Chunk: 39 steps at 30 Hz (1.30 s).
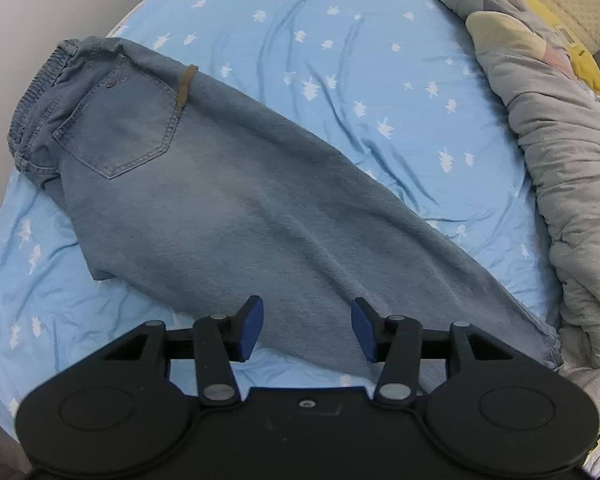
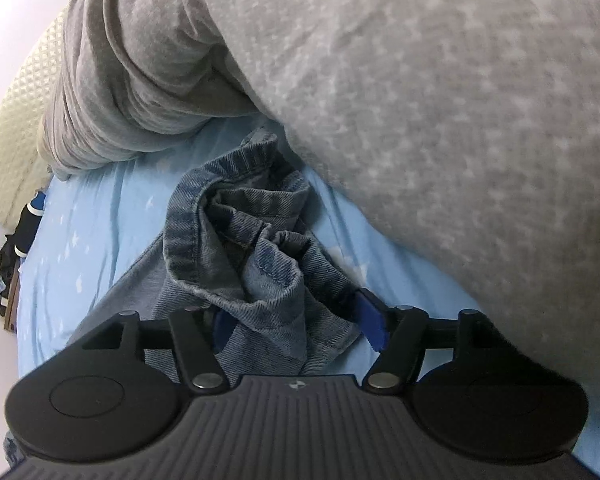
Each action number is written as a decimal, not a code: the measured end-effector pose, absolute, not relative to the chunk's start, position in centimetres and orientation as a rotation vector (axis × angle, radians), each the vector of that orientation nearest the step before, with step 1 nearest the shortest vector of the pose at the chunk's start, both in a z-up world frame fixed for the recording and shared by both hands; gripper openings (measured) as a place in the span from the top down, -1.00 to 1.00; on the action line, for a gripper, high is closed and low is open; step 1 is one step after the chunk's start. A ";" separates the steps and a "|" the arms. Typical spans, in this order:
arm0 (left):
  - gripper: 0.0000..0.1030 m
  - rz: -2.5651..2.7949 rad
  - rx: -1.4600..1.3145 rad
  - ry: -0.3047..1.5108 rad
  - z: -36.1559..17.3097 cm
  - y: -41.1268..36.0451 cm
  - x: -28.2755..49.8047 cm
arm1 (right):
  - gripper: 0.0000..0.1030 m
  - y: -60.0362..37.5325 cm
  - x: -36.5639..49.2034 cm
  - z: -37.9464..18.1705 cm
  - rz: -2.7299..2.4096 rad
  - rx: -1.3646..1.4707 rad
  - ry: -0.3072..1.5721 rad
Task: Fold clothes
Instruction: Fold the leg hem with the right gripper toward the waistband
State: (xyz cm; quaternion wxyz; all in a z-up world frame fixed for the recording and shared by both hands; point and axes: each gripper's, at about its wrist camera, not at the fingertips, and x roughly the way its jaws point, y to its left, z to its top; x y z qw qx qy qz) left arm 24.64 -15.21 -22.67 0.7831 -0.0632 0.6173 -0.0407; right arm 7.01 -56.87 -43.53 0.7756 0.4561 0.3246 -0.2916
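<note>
Jeans (image 1: 220, 200) lie flat on the bed (image 1: 340, 40), folded lengthwise, running from the elastic waistband (image 1: 40, 88) at far left down to the hem at near right. I see the back pocket (image 1: 120, 128) facing up and a brown tag (image 1: 184, 88) at the upper edge of the seat.

My left gripper (image 1: 307, 330) hangs over the lower leg with its jaws spread wide, blue pads clear of the cloth and nothing between them. From this side there is plenty of bare sheet beyond the far edge of the jeans and a strip of it along the near left edge as well.

On the right it is tighter. A grey quilt (image 1: 560, 160) is heaped along the right side of the bed, and the hem end of the jeans reaches right up to it. A yellow thing (image 1: 580, 52) shows behind the quilt at far right.

My right gripper (image 2: 296, 326) is down at that hem end (image 2: 252, 240), where the denim is bunched and rumpled. The jaws stand apart with a fold of the cuff lying between the blue pads; I cannot tell whether they are actually pinching it. The quilt (image 2: 420, 120) looms just above and to the right of this gripper, crowding it closely, while open sheet (image 2: 92, 232) lies to its left. Dark clutter (image 2: 16, 248) sits past the bed's left edge.
</note>
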 end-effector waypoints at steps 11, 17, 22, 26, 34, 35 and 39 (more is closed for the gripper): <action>0.11 -0.078 -0.166 1.336 -24.0 -14.5 24.7 | 0.66 -57.0 7.4 -41.1 -0.596 1.020 0.709; 0.11 -0.091 -0.163 1.341 -25.1 -14.3 24.9 | 0.69 -55.2 7.7 -36.7 -0.575 0.978 0.645; 0.10 -0.164 -0.089 1.356 -27.6 -14.6 25.6 | 0.69 -52.3 10.3 -32.2 -0.522 0.868 0.617; 0.10 -0.208 -0.066 1.349 -28.7 -13.5 26.2 | 0.71 -48.6 13.2 -28.2 -0.459 0.756 0.589; 0.09 -0.283 -0.126 1.334 -30.0 -7.6 28.0 | 0.72 -36.1 18.7 -23.2 -0.311 0.493 0.586; 0.09 -0.285 -0.130 1.328 -30.0 -6.7 28.2 | 0.72 -34.8 18.7 -23.1 -0.298 0.477 0.591; 0.09 -0.289 -0.137 1.291 -29.8 -2.4 29.0 | 0.72 -29.6 17.5 -23.9 -0.245 0.430 0.623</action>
